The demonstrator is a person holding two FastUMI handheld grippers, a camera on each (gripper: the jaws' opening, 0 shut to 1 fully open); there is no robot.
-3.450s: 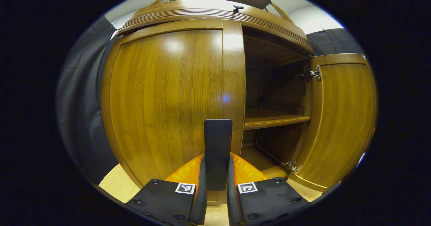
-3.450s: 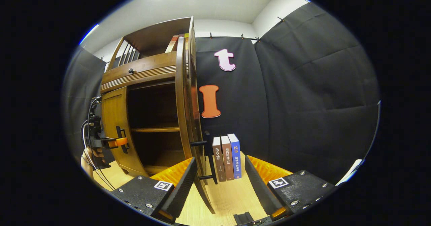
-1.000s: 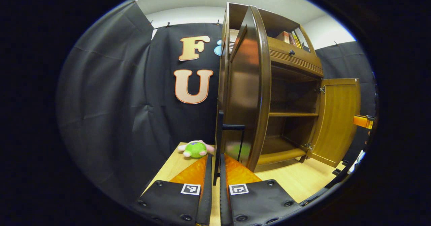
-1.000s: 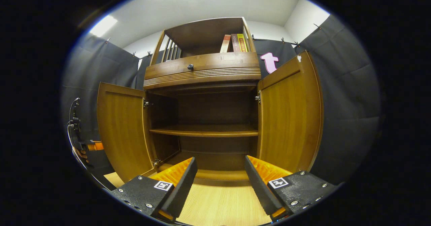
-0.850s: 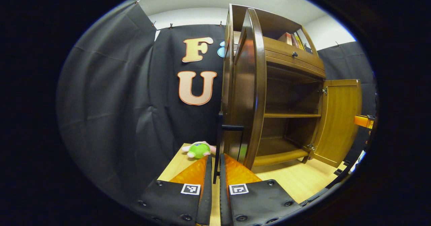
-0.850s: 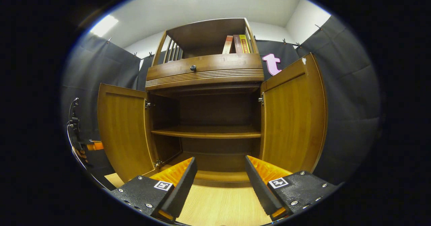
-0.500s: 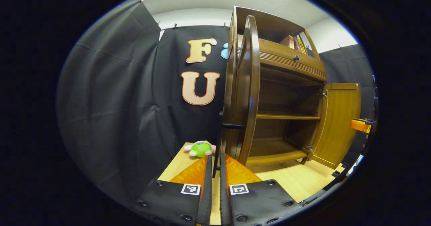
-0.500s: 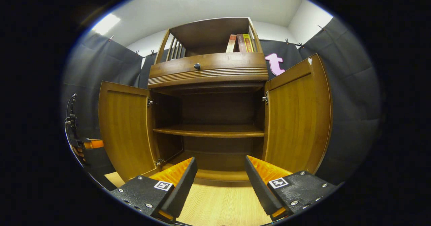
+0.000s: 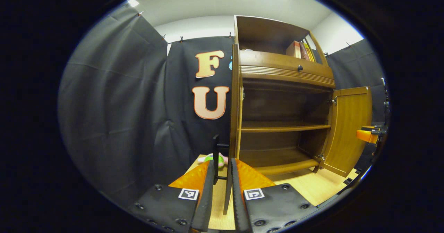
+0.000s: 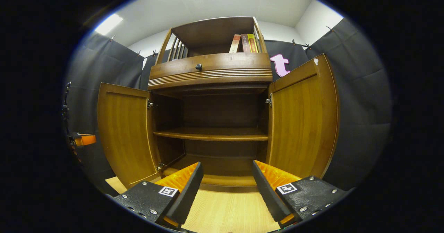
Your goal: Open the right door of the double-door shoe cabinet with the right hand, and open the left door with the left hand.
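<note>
Left gripper (image 9: 219, 191): jaws nearly closed on dark handle bar (image 9: 216, 160) of left door (image 9: 234, 122); bar upright, straight ahead between fingers. Door edge-on, swung wide. Right gripper (image 10: 225, 188): wide open, empty, facing cabinet interior; right door (image 10: 301, 122) open to its right, apart. Judgement: only release remains.

plush toy (image 9: 218, 158): mostly behind door handle (image 9: 216, 158) | book spines (image 10: 244, 42): too small to tell
</note>
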